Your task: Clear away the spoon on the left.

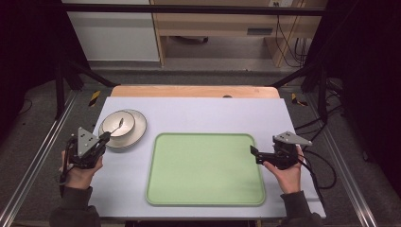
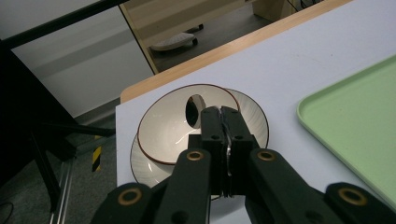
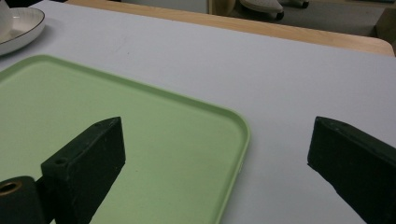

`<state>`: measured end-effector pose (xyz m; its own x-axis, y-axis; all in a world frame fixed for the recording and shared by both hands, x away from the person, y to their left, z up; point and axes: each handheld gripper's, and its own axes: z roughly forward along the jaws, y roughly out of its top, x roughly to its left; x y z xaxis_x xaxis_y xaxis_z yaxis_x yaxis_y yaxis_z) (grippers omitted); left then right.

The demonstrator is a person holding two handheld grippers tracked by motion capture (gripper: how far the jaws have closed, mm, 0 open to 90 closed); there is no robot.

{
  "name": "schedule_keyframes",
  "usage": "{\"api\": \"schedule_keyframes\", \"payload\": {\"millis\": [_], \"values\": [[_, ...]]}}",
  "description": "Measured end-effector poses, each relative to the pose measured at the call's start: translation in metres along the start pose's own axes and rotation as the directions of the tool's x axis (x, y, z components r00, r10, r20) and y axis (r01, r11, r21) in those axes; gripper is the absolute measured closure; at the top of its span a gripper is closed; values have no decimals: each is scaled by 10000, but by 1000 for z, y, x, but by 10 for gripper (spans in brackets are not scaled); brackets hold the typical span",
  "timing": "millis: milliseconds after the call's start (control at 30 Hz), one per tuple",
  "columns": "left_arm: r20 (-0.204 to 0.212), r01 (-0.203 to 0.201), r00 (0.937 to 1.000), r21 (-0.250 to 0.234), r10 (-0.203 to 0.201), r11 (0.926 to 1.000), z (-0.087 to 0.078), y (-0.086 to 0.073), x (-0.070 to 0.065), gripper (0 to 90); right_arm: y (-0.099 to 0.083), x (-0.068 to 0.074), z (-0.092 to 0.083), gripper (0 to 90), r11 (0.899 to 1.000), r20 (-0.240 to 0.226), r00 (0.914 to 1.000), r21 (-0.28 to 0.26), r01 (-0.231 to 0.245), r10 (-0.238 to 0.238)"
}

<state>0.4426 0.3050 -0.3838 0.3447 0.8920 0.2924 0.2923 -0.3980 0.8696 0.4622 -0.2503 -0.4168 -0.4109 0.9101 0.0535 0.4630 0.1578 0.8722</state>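
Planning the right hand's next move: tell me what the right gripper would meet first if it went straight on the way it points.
Likely the green tray: the right gripper points at its right rim, jaws open, though its height above the rim is unclear.

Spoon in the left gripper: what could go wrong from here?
1. The left gripper pinches the spoon by its thin handle end; it may pivot or slip when lifted.
2. The spoon's head lies in the bowl, which sits off-centre on the plate; dragging could shift or tip the bowl.
3. The green tray has a raised rim; a low carry might clip it.
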Motion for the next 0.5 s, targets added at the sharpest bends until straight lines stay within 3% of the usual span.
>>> {"api": "schedule_keyframes", "payload": {"millis": [500], "values": [[72,-321,9994,-404,324,9987,-12,11,-10,888,0,0,-1,42,10000,9,10000,-5,-14,14]]}}
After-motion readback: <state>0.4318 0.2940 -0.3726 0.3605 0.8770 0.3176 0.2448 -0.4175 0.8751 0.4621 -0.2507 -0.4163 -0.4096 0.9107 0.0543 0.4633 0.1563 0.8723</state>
